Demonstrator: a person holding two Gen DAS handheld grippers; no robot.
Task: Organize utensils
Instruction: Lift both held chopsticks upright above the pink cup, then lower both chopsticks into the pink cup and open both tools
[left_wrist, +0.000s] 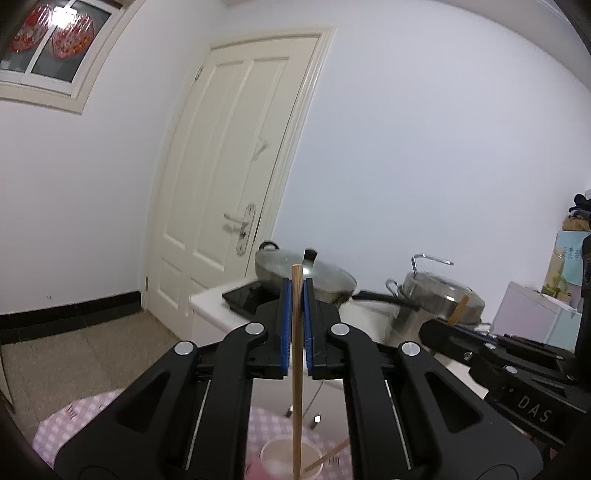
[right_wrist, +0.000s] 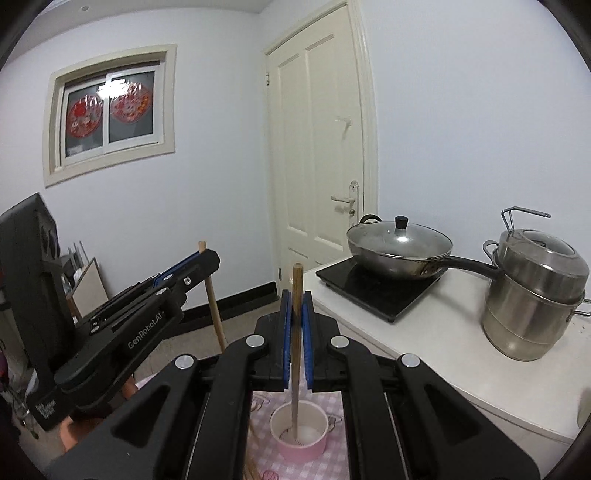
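Blue pads of my left gripper (left_wrist: 296, 291) are pressed together on a wooden chopstick (left_wrist: 296, 332), which stands nearly upright between them, its top poking just above the fingertips and its lower end hanging down toward a pink cup (left_wrist: 288, 459) below. A second chopstick lies slanted at the cup's rim in that view. Off to the right of this tool, my right gripper (right_wrist: 295, 306) is likewise pinched on its own chopstick (right_wrist: 295, 332) — this one also upright, with its lower end reaching down inside the pink cup (right_wrist: 299, 432), directly under the jaws.

The cup sits on a pink-and-white checked cloth (right_wrist: 332, 458) beneath both tools. Ahead and to the right runs a white counter (right_wrist: 443, 373); on it, a black induction plate (right_wrist: 369, 291) carries a lidded wok (right_wrist: 399, 243) whose dark handle stretches toward a stacked steel steamer pot (right_wrist: 535, 295) further right. Straight ahead is a cream panelled door (right_wrist: 317, 147) with a lever handle, set in a pale wall — to its left, a window (right_wrist: 110, 110) with red paper cut-outs on the glass. The floor (left_wrist: 85, 350) is speckled tile with a dark skirting along the wall.
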